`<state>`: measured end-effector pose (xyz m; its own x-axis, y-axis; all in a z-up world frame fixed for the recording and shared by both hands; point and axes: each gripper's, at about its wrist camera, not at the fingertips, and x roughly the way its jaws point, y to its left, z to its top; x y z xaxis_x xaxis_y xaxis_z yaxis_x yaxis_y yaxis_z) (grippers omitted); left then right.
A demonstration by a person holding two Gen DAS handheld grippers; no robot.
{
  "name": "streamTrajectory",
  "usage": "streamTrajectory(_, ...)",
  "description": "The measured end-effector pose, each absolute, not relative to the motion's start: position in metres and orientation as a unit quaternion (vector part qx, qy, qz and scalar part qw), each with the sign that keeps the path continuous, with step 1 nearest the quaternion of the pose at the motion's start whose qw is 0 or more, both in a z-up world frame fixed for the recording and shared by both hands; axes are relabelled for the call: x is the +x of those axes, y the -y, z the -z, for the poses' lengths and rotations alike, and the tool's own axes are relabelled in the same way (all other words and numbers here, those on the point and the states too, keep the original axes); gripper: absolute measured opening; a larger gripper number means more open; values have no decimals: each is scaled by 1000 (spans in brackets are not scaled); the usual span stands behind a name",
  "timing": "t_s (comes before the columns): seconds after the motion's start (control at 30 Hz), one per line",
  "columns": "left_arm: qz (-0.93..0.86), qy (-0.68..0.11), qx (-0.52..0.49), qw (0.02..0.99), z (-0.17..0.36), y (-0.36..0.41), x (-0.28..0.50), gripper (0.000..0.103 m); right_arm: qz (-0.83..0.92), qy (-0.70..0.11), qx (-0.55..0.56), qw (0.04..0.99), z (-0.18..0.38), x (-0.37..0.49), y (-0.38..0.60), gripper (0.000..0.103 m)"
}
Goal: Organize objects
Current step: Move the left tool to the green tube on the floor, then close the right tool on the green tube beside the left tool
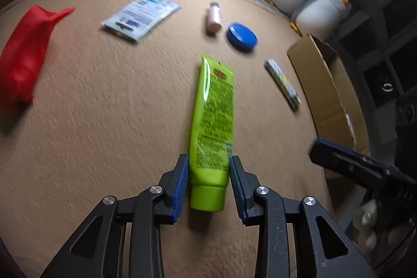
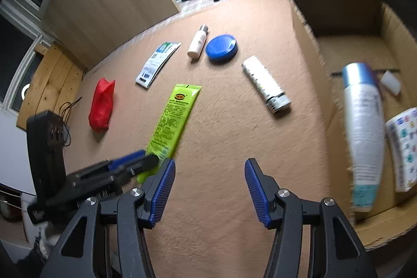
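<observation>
The left gripper point(image 1: 208, 173) points steeply down, its fingers straddling the cap end of the green tube point(image 1: 212, 116) without a visible press. The tube lies flat left of the cardboard box point(image 2: 312, 48). The right gripper point(image 2: 209, 173), tilted down beside the box, is spread and empty.

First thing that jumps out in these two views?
The green tube, lying mid-carpet with its cap end between the left gripper's jaws. Next the red pouch far left, then the cardboard box on the right, already holding a big white bottle.
</observation>
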<state>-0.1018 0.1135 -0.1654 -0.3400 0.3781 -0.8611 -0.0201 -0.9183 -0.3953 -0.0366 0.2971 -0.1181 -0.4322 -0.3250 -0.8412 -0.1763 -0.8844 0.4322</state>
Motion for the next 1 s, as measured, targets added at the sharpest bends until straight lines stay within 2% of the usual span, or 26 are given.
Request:
streamTrajectory(0.2,-793,160,-568,153,168,-126,-93,37,795,254,547,67,131,-47,-286,52)
streamTrajectory(0.3,-799,143,-565,150,165,-128,-90,47,784,256,559,81,138,-52,-278,52)
streamTrajectory(0.37,-800,136,-564,150,164,-128,-89,58,777,257,568,89,143,-55,-273,52)
streamTrajectory(0.8,-794,139,-567,168,165,-127,-90,57,752,267,591,119,157,-63,-254,51)
streamTrajectory(0.93,-796,134,-565,169,164,-130,-89,56,749,266,593,128,157,-62,-251,42)
streamTrajectory(1.0,-794,134,-567,173,165,-132,-91,52,749,266,592,130,156,-63,-250,36)
